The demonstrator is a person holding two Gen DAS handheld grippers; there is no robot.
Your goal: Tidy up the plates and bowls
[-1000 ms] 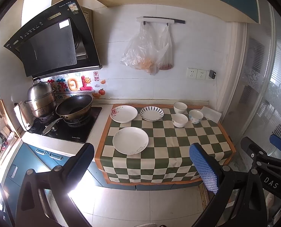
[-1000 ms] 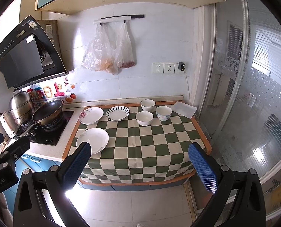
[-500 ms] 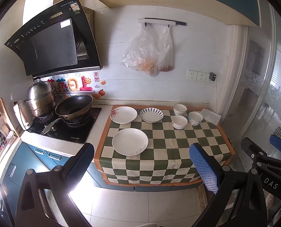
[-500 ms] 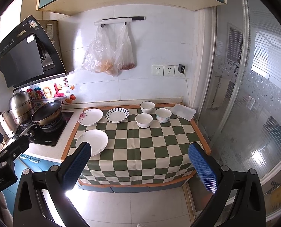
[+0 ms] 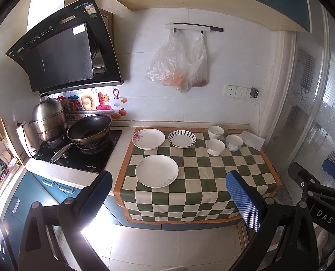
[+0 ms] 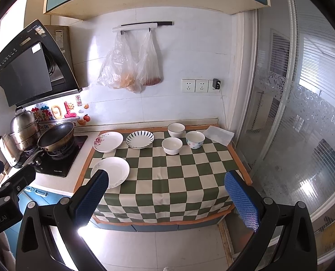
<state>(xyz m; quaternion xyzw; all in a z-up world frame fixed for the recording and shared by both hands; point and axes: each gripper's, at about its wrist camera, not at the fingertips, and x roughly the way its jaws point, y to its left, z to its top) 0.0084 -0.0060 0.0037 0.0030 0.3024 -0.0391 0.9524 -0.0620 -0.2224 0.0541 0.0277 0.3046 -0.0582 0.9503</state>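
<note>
Left gripper point(image 5: 168, 194) and right gripper point(image 6: 167, 193) are both hanging wide open and empty, well short of the checked cloth point(image 6: 178, 169). Three plates point(image 5: 156, 171) point(image 5: 148, 139) point(image 5: 182, 138) are sitting at its left, three bowls point(image 5: 215, 147) point(image 5: 216, 131) point(image 5: 234, 142) clustering at back right

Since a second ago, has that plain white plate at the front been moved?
No. The plain white plate lies on the same green and cream squares of the checked cloth, in front of the flowered plate. Only the camera drifted slightly.
</note>
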